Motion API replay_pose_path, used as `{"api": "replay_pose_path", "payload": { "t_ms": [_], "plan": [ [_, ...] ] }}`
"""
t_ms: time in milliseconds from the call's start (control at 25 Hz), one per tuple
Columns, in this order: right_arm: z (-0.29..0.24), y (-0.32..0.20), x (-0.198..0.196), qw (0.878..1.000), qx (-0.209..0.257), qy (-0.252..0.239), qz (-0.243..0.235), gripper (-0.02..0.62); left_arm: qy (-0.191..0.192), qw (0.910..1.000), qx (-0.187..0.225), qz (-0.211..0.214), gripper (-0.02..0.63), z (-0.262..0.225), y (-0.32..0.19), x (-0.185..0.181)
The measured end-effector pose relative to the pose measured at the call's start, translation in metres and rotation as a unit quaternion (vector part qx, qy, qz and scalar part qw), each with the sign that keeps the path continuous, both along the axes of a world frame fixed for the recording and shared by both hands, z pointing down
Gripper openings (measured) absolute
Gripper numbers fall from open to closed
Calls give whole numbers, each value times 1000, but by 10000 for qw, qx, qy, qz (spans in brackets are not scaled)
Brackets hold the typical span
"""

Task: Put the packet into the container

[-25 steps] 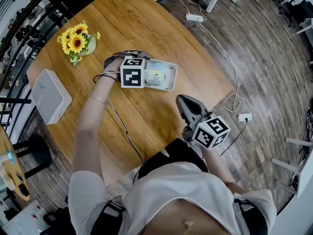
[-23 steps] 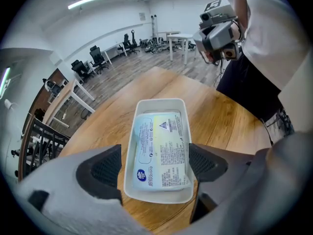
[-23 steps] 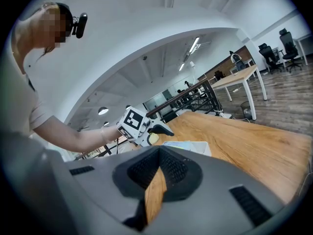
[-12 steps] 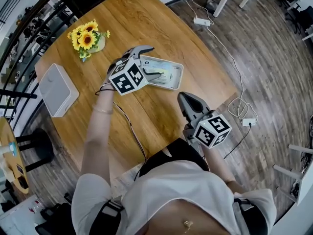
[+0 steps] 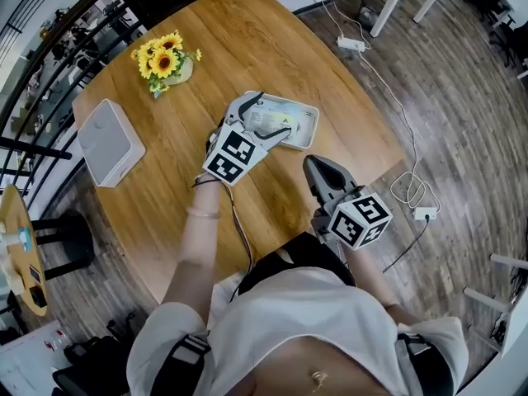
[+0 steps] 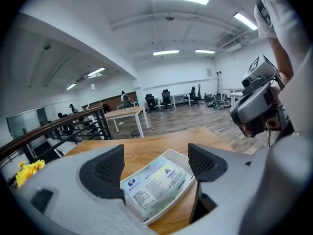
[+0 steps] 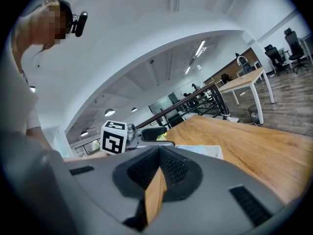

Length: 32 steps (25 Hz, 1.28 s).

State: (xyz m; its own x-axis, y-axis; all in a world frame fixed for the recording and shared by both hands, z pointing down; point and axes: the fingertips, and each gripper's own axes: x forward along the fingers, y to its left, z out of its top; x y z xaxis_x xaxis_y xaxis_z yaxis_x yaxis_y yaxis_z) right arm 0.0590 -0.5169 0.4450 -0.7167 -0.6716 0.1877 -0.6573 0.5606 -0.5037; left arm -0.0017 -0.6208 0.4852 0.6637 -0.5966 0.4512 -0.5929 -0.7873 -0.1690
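Note:
A white packet with print (image 5: 275,119) (image 6: 155,184) lies flat inside the white rectangular container (image 5: 310,124) (image 6: 179,154) on the round wooden table. My left gripper (image 5: 266,119) (image 6: 156,163) is open at the container's near left end, its jaws spread either side of the packet and holding nothing. My right gripper (image 5: 318,168) (image 7: 159,168) is shut and empty, held near the table's front edge, apart from the container (image 7: 211,151). In the right gripper view the left gripper's marker cube (image 7: 114,137) shows beyond the jaws.
A small vase of sunflowers (image 5: 168,59) stands at the table's far left, with a white box (image 5: 110,141) near the left edge. Cables and a power strip (image 5: 351,44) lie on the wood floor to the right. A railing runs behind the table.
My left gripper has drawn back from over the container's left end toward me, its jaws now open. The packet stays in the container. The right gripper has barely moved.

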Motion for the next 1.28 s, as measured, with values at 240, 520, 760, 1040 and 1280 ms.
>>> {"api": "replay_pose_path", "payload": {
  "t_ms": [240,520,760,1040,1280],
  "plan": [
    [-4,-2,-2,9997,110,-5,201,11,631,9955,201,-685,416,-20,25,-3],
    [-11,-9,-6,9994,218,-38,280,10,909,9860,410,-1340,335,-34,62,-8],
    [-12,-13,-13,9990,244,-39,370,11,941,9724,708,-2013,88,-43,79,-31],
    [-24,-10,-25,9989,380,-70,281,10,1490,9556,507,-2490,8,-67,97,-40],
    [-41,-1,-28,9972,692,-49,290,9,1585,9513,768,-2528,8,-98,114,-34]
  ]
}}
